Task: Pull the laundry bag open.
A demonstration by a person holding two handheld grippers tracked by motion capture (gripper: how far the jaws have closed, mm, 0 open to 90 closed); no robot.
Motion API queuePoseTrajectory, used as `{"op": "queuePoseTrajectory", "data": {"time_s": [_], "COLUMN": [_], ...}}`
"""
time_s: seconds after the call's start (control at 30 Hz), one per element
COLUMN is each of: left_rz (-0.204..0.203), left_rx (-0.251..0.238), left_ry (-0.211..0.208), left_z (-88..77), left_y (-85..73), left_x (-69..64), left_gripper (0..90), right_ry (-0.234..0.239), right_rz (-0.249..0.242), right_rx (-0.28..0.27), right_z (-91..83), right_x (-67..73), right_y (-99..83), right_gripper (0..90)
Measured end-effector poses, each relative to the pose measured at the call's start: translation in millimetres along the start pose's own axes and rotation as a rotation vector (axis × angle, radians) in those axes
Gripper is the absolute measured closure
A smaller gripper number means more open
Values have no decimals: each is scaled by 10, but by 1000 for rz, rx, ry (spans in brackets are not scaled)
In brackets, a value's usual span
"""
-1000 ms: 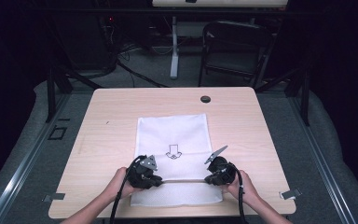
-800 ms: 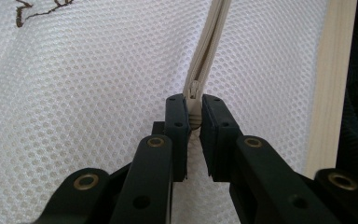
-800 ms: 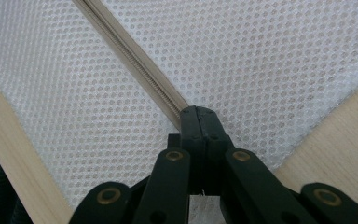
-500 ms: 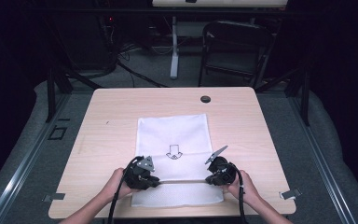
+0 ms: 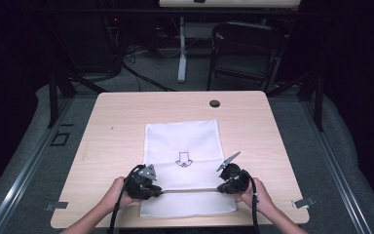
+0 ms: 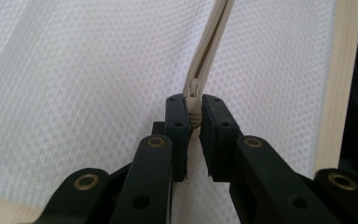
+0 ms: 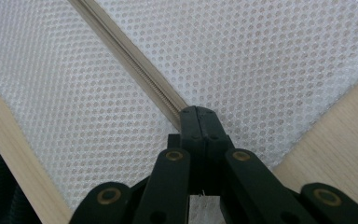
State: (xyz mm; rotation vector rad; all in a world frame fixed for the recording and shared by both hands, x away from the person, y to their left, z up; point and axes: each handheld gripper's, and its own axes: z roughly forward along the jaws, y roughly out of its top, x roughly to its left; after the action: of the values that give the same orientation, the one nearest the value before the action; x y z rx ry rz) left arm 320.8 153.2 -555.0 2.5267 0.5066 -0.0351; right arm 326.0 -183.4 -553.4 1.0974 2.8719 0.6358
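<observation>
At the near edge of the table [image 5: 107, 122] two forearms enter, each hand holding a gripper low over a white mesh bag [image 5: 182, 141]. The left gripper [image 5: 152, 191] sits at the bag's left edge, near end; in the left gripper view its jaws are nearly together, clamped on the beige zipper pull [image 6: 194, 88] at the end of the zipper [image 5: 190, 190]. The right gripper [image 5: 224, 187] sits at the bag's right edge, level with the left one; in the right gripper view [image 7: 198, 116] its jaws are pressed fully together over the zipper's other end, where the tape meets the mesh. The zipper runs straight between the two grippers, across the bag's near part, and looks closed along the length seen. The bag lies flat at the table's middle, its long side running near to far, with a strip of mesh nearer than the zipper. Beyond the zipper a printed arrow outline [image 5: 183, 159] marks the mesh. Near the far edge, a dark round cap [image 5: 215, 103] sits in the tabletop. Beyond the table a chair [image 5: 246, 53] stands on the floor.
</observation>
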Motion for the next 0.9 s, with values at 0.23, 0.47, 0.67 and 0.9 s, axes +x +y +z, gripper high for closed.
{"op": "queuePoseTrajectory", "data": {"time_s": [0.23,0.47,0.67,0.9], "left_rz": [-38,-59,-63,-57], "left_rx": [-9,-4,-1,-3], "left_ry": [24,57,60,50], "left_z": [-85,-212,-235,-246], "left_y": [-133,-251,-294,-304], "left_x": [32,82,69,83], "left_gripper": [815,815,815,815], "right_ry": [-3,-7,-16,-8], "right_rz": [11,16,12,14], "right_rx": [-11,-8,4,2], "right_z": [-5,-14,-26,-29], "right_x": [-22,-36,-41,-49], "right_y": [-18,-26,-30,-35], "right_gripper": [900,900,900,900]}}
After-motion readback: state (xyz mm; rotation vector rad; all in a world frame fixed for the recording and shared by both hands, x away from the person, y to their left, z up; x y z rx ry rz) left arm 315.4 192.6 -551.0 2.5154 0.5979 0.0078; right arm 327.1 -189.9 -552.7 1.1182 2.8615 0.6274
